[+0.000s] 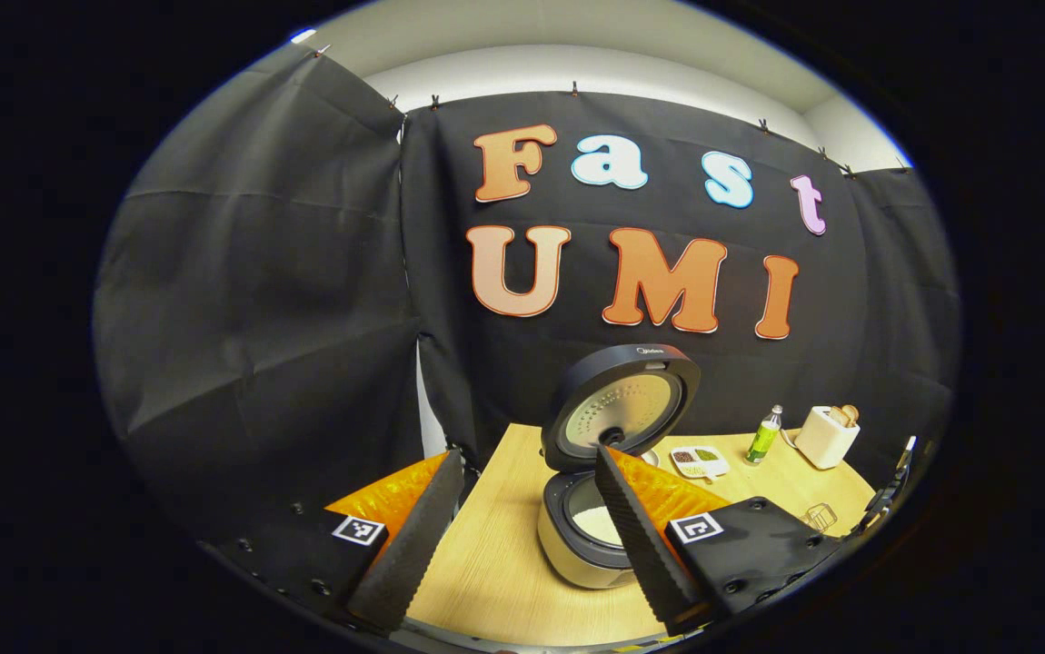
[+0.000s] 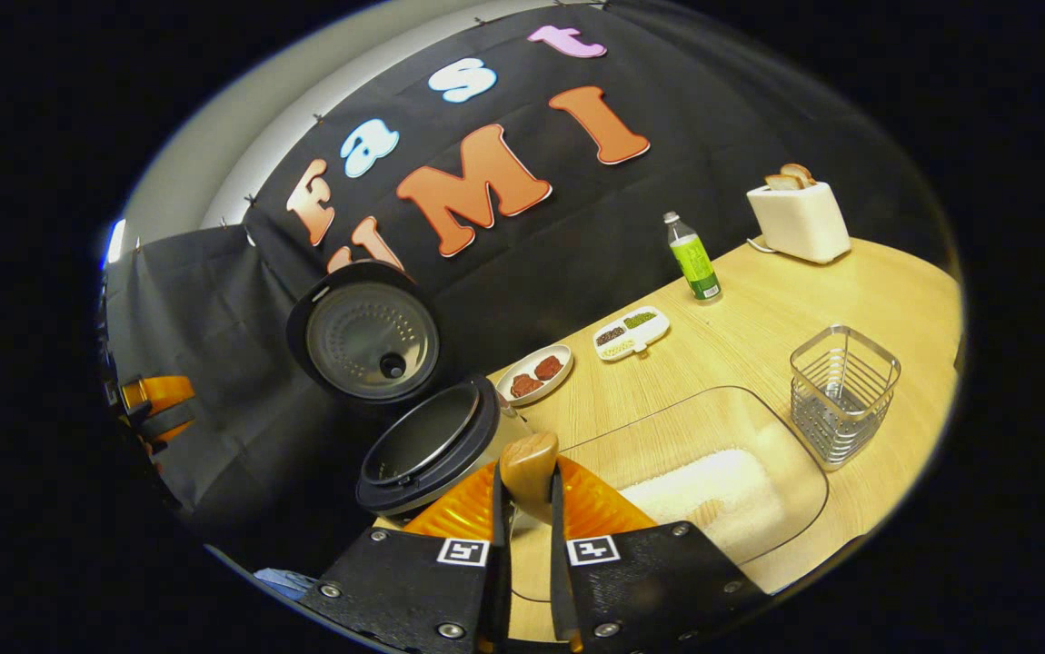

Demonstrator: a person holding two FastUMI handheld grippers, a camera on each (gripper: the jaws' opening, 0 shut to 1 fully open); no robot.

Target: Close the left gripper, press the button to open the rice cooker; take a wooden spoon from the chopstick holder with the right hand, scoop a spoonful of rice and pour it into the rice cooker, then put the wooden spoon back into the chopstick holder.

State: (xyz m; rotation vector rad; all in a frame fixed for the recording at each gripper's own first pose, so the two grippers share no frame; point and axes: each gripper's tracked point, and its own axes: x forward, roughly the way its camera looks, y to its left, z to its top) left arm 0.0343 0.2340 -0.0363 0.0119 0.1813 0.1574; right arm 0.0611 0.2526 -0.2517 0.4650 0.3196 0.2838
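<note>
The right gripper point(image 2: 530, 527) clamped a rounded wooden spoon point(image 2: 529, 472) beside the open cream rice cooker point(image 2: 432, 447), probably ready to tip rice in. The left gripper point(image 1: 522, 518) stood wide apart, empty, near the cooker. The square wire chopstick holder point(image 2: 842, 392) awaited the spoon's return.

Your two handheld grippers, seen along their own fingers

Your left gripper point(image 1: 522, 522) is showing black screw-studded housings, ribbed orange panels, a square black-and-white marker on each side and saw-toothed finger edges; your right gripper point(image 2: 522, 509) is wearing the same black plates, silver screws, orange ribbing and paired markers.
</note>
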